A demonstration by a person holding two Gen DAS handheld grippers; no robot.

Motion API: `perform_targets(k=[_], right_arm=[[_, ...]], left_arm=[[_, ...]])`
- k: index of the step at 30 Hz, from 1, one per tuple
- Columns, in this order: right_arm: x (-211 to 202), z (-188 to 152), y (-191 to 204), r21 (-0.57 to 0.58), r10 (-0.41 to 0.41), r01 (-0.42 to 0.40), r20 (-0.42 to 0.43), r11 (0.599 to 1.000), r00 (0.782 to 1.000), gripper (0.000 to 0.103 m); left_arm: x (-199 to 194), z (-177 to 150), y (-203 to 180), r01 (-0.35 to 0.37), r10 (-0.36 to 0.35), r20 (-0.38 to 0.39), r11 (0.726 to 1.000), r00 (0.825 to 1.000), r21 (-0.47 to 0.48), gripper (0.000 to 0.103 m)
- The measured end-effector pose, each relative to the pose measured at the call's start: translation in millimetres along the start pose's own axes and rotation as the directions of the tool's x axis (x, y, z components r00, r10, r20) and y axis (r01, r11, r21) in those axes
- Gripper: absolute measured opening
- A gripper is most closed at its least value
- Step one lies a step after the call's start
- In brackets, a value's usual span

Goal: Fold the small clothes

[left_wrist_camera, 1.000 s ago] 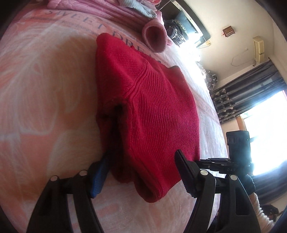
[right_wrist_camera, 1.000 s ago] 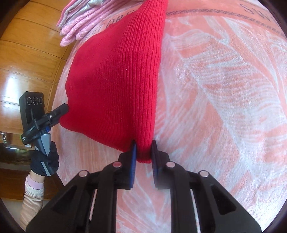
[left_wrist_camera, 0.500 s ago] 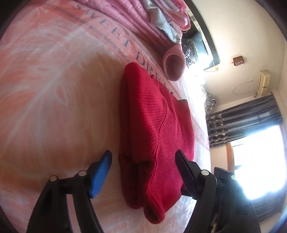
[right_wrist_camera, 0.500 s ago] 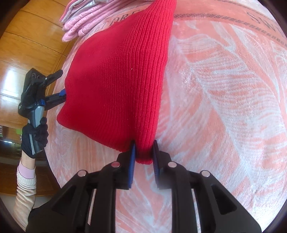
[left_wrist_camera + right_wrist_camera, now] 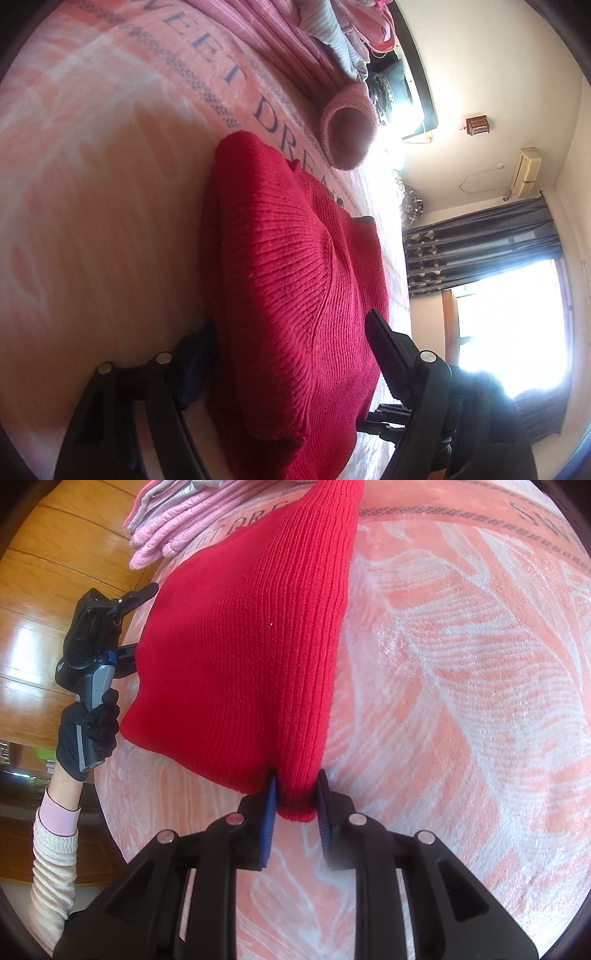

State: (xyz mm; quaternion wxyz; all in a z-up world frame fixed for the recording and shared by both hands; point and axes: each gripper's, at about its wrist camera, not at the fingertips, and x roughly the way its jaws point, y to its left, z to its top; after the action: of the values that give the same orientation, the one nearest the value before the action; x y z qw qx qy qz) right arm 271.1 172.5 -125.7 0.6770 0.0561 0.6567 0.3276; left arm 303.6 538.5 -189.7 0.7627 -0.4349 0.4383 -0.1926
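One red knitted sweater point(image 5: 251, 657) lies folded on a pink patterned blanket point(image 5: 461, 701). In the right wrist view, open blanket runs from 1 o'clock round to 5 o'clock of the sweater; the blanket's edge and wooden floor point(image 5: 40, 590) sit close at 9 o'clock, and a stack of pink clothes point(image 5: 177, 528) lies at 11 o'clock. The sweater's long axis runs from 6 to 12 o'clock, narrowing toward 12. The right gripper point(image 5: 295, 805) pinches the sweater's near corner between its blue pads point(image 5: 269, 819). The left gripper point(image 5: 291, 354), held by a gloved hand point(image 5: 88, 734), sits at the sweater's 9 o'clock edge with fingers spread wide, straddling the near end of the fold; whether its pads touch the knit cannot be told. A rolled pink item point(image 5: 347, 129) lies beyond, at 12 o'clock in the left wrist view.
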Motion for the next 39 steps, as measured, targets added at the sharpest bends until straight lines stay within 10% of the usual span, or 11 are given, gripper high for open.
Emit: perform_targets(k=[10,17,26,33,39], right_arm=[[-15,10,2,0.011,0.077,-0.077,0.036,0.997,0.996,0.025],[-47,40,1,0.040,0.112,-0.121,0.171,0.992,0.979,0.059],[-2,84,-47,0.212,0.218,-0.252,0.173,0.944,0.961,0.061],[-2,88,-39,0.160,0.281,-0.317,0.216,0.935,0.935,0.032],[-55,70,-29,0.099,0.260,-0.287,0.226,0.953,0.939,0.029]], left_arm=[[21,1,-16,0.032,-0.029,-0.041,0.997,0.999,0.071,0.080],[23,4,-14,0.074,-0.072,-0.055,0.996,0.996,0.047,0.086],[31,3,-22,0.049,-0.042,-0.070,0.993,0.997,0.112,0.088],[31,-6,-13,0.077,-0.074,-0.054,0.995,0.996,0.061,0.041],[42,-28,-41,0.158,-0.154,-0.076,0.986,0.985,0.050,0.038]])
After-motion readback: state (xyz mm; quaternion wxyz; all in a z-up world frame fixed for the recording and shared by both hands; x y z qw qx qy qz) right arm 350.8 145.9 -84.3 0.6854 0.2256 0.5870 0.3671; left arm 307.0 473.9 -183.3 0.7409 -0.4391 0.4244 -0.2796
